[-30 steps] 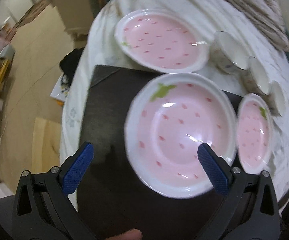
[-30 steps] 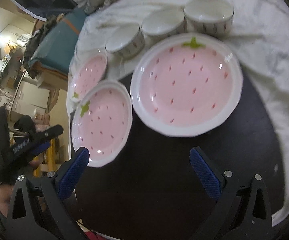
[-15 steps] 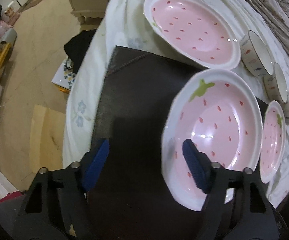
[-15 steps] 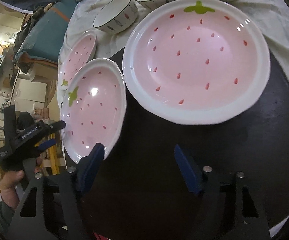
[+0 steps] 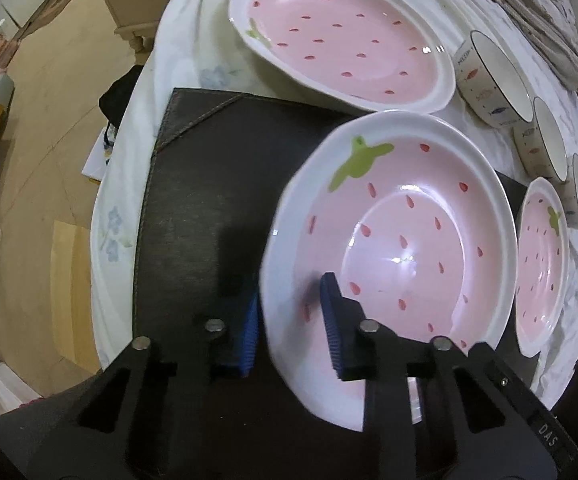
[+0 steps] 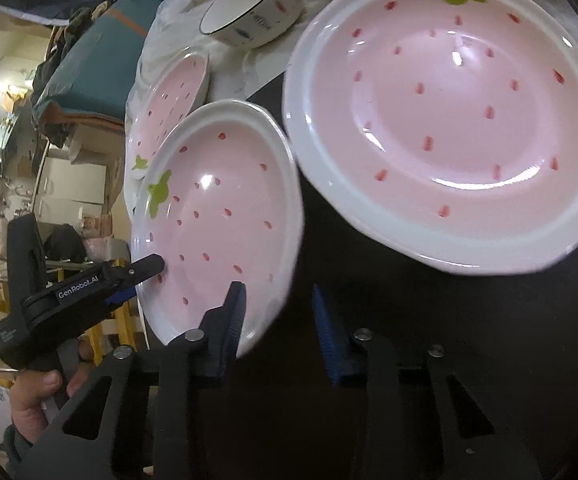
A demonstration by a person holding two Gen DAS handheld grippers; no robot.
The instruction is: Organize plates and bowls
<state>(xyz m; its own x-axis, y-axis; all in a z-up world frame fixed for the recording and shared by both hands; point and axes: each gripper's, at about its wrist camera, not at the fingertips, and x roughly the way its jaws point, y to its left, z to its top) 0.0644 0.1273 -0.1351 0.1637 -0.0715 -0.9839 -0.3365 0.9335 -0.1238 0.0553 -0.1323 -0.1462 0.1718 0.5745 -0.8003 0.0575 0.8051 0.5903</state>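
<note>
Three pink strawberry-pattern plates lie on a table. The middle plate [image 5: 401, 240] rests on a black mat [image 5: 209, 184]. My left gripper [image 5: 291, 312] straddles its near-left rim, one blue pad outside and one inside, jaws narrowed around the rim. In the right wrist view this plate [image 6: 225, 216] is between the left gripper [image 6: 129, 280] and my right gripper [image 6: 279, 320], whose jaws straddle its other rim with a gap. A larger plate [image 6: 449, 120] lies to its right on the mat, a third plate [image 5: 345, 40] beyond on the cloth.
Several white bowls with small fish prints [image 5: 493, 80] stand in a row behind the plates, one of them in the right wrist view [image 6: 253, 12]. A white flowered cloth [image 5: 177, 76] covers the round table. Its edge drops to the floor [image 5: 49, 120] on the left.
Both grippers have moved in toward the middle plate and narrowed their jaws around its opposite rims. One second ago both were wide open and further back.
</note>
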